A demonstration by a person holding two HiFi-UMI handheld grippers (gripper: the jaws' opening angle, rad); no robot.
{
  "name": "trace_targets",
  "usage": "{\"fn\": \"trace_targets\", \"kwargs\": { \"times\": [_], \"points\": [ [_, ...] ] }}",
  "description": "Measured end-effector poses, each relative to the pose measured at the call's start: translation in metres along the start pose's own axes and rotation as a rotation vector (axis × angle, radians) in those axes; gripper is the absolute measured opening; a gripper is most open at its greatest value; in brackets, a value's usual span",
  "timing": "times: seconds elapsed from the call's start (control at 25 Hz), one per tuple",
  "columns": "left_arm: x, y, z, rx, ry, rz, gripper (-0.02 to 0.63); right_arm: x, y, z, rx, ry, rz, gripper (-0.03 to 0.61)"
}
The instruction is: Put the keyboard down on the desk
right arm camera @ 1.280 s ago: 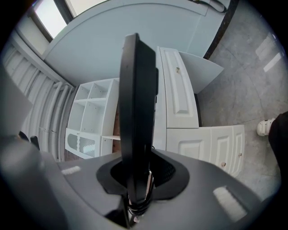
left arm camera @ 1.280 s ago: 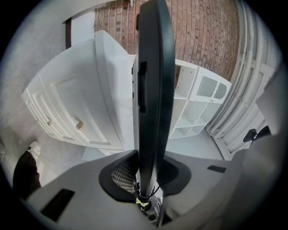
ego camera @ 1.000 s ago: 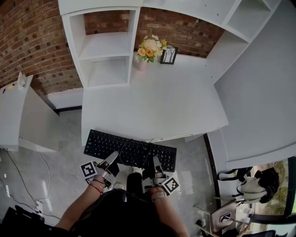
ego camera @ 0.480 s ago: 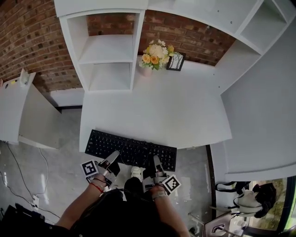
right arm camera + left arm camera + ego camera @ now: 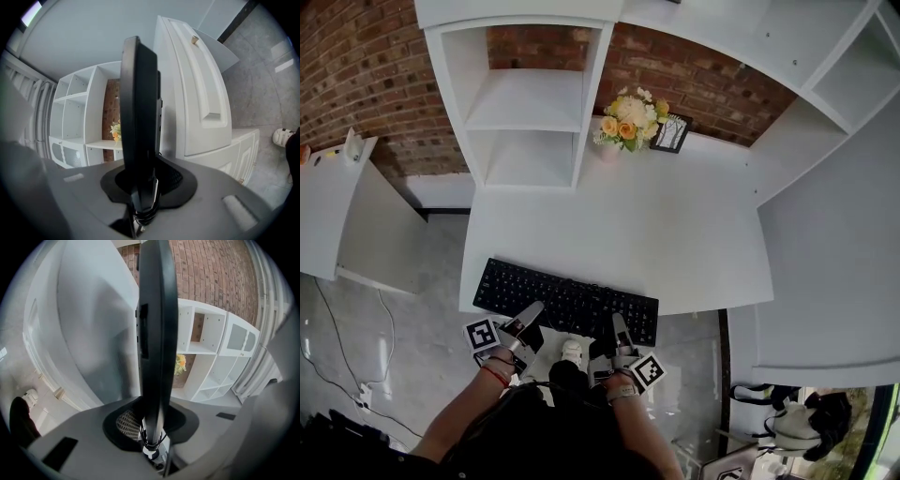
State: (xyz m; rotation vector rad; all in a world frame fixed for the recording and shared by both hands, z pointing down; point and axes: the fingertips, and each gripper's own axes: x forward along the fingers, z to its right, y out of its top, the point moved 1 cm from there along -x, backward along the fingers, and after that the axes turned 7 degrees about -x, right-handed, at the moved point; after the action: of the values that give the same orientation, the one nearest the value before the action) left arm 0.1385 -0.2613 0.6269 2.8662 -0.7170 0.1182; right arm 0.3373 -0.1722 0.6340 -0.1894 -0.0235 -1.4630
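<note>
**Carrying the keyboard in over the desk's near edge**

Compared with a second ago, the keyboard (image 5: 565,302) sits further in toward the desk (image 5: 619,225). Its far long edge now overlaps the desk's front lip, while its near edge hangs over the grey floor (image 5: 412,328). The flowers (image 5: 628,122) and the small picture frame (image 5: 673,133) appear lower in the head view than before.

The left gripper (image 5: 528,316) is clamped on the keyboard's near edge at about 7 o'clock. The right gripper (image 5: 617,325) is clamped on the same edge at about 5 o'clock. Each gripper view shows the slim black slab edge-on, pinched between that gripper's jaws.

The desk top is smooth, white and bare from its front lip up to the flowers at 12 o'clock. The white shelf unit (image 5: 534,103) closes it in at 11 o'clock and a white side surface (image 5: 834,244) at 3 o'clock. Red brick wall (image 5: 356,75) lies behind.

The keyboard is flat, matte black and rectangular, with rows of small keys. The floor looks glossy and stone-like.
</note>
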Motion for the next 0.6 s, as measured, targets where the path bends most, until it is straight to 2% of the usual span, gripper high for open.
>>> {"fn": "trace_targets", "kwargs": {
  "times": [0.36, 0.6],
  "points": [
    [0.018, 0.014, 0.006, -0.028, 0.055, 0.030, 0.067, 0.024, 0.006, 0.002, 0.067, -0.030, 0.023, 0.071],
    [0.028, 0.028, 0.010, -0.049, 0.059, 0.056, 0.077, 0.042, 0.006, -0.001, 0.102, -0.045, 0.036, 0.069]
  ]
}}
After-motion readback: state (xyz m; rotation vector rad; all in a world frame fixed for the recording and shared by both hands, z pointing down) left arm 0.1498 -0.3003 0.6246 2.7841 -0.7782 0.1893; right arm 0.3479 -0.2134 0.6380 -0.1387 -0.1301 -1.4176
